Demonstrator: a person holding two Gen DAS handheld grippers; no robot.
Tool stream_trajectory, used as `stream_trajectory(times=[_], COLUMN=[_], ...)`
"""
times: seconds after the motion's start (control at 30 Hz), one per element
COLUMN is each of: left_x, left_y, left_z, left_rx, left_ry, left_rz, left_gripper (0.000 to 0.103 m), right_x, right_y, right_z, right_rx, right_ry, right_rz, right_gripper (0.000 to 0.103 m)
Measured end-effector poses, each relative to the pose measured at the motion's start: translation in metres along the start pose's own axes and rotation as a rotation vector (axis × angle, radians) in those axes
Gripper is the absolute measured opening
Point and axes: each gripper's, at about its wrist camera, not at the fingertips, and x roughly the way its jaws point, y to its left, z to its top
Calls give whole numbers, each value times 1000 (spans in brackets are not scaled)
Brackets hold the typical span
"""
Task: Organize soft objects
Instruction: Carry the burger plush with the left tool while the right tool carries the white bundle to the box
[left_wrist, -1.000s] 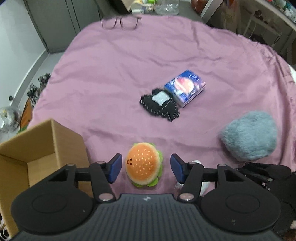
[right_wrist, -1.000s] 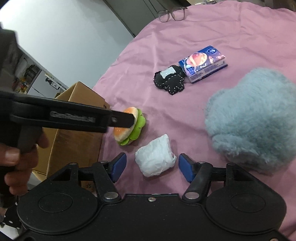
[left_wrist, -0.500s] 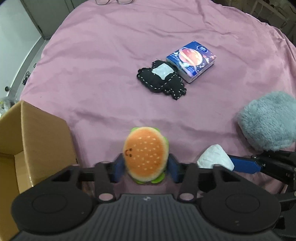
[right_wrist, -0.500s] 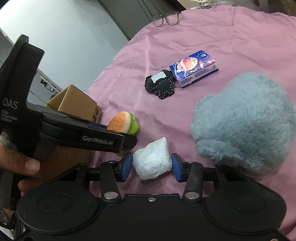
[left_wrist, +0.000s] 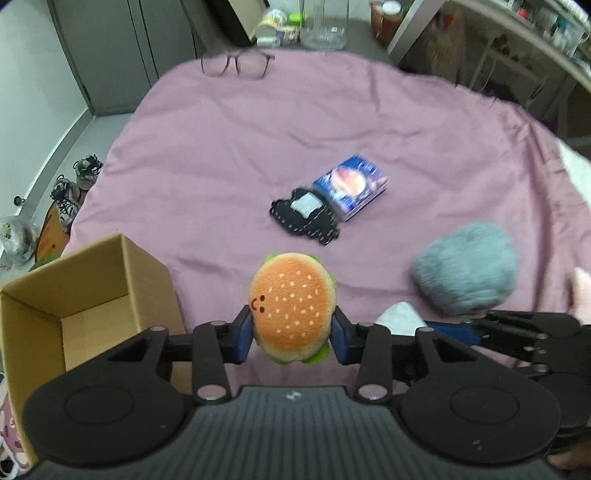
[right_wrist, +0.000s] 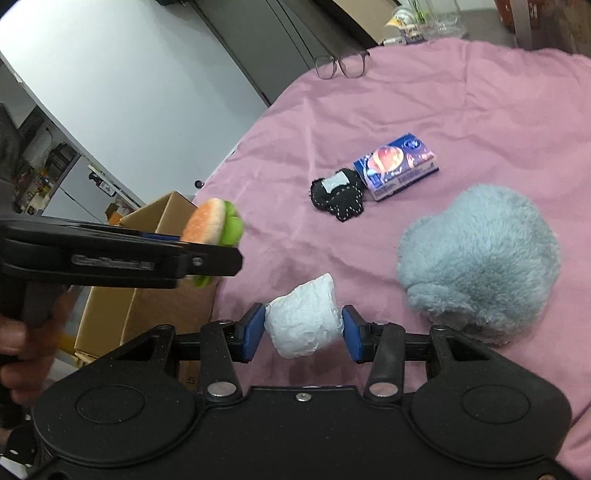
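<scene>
My left gripper (left_wrist: 291, 334) is shut on a plush burger (left_wrist: 291, 301) and holds it above the pink cloth, next to an open cardboard box (left_wrist: 85, 295). The burger also shows in the right wrist view (right_wrist: 212, 227). My right gripper (right_wrist: 303, 330) is shut on a white crumpled soft bundle (right_wrist: 303, 325), lifted off the cloth. A grey-blue fluffy plush (right_wrist: 480, 258) lies to its right. A black stitched plush (right_wrist: 338, 197) and a blue tissue pack (right_wrist: 397, 166) lie further out on the cloth.
The pink cloth (left_wrist: 258, 147) covers a round table. Glasses (left_wrist: 236, 64) lie at its far edge. The cardboard box (right_wrist: 155, 295) stands at the table's left side. Shelves, jars and shoes surround the table.
Both grippers have closed on their objects, the left on the burger, the right on the white bundle, and lifted them off the cloth.
</scene>
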Motion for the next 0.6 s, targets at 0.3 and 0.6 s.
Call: stream_trajectory(times=[0.3, 0.6], left_x=[-52, -98], left_y=[16, 34], left_z=[-14, -41], left_rx=[-27, -27], left_ry=[-94, -174], left_rz=[-27, -47], left_gripper=[42, 42], right_x=[-20, -33], right_y=[39, 91], right_z=[0, 0], right_rx=[-60, -120], right_ry=[-63, -144], right_rz=[-51, -48], right_gripper=[44, 44])
